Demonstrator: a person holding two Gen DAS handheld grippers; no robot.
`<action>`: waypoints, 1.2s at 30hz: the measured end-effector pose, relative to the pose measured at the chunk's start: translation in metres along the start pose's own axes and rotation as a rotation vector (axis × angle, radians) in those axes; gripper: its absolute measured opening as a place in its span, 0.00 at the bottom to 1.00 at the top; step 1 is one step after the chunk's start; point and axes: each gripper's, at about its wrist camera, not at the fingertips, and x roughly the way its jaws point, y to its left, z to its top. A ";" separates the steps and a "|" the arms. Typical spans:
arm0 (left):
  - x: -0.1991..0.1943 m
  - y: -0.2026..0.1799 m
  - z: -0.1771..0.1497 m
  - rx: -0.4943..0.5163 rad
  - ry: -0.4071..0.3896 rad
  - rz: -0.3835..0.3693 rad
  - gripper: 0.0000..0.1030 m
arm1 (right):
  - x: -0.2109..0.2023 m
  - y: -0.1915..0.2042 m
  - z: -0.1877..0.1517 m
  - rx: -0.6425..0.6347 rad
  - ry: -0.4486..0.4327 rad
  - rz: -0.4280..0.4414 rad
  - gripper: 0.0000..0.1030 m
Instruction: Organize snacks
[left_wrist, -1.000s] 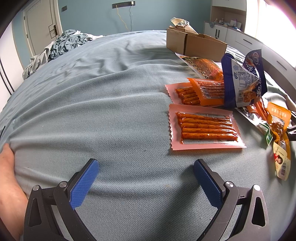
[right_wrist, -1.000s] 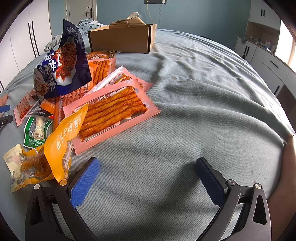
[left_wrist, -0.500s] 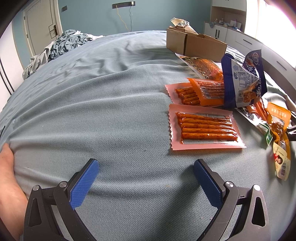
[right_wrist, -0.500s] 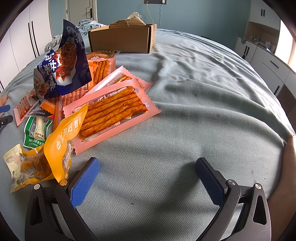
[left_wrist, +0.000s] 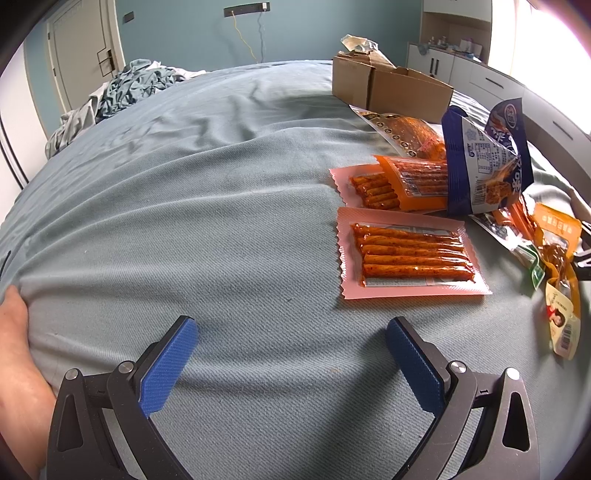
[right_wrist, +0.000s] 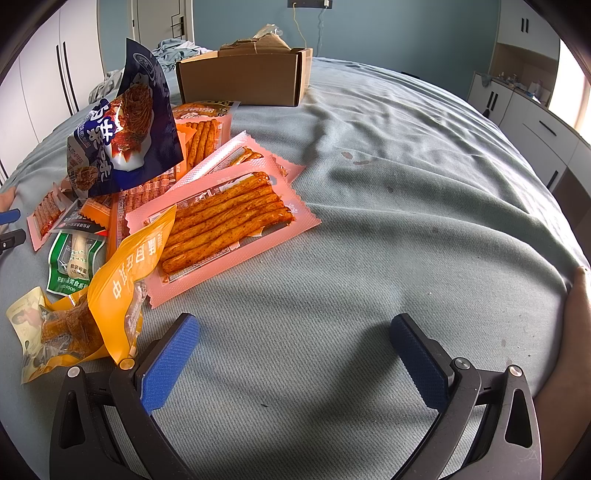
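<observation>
Start of task, nothing picked up yet. Left gripper (left_wrist: 291, 343) hangs low over the bed (left_wrist: 192, 206), jaws wide, empty; right gripper (right_wrist: 293, 341) same, wide and empty. Snacks lie in a loose heap on the bed: pink stick pack (left_wrist: 410, 254) nearest the left gripper, yellow pouch (right_wrist: 122, 284) just beside the right gripper's left finger, blue bag (right_wrist: 125, 136) standing up in the pile, cardboard box (right_wrist: 240, 79) open behind them. Box is probably the target. Next move likely: go for one packet edge; flat film on soft bedding needs a low, angled pinch.
</observation>
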 end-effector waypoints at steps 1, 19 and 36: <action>0.000 0.000 0.000 0.000 0.000 0.000 1.00 | 0.000 0.000 0.000 0.000 0.000 0.000 1.00; 0.000 0.002 -0.002 0.000 -0.001 0.000 1.00 | 0.000 0.000 0.000 0.000 0.000 0.000 1.00; 0.000 -0.003 -0.003 0.013 0.002 0.017 1.00 | 0.000 0.000 0.000 0.000 0.000 -0.001 1.00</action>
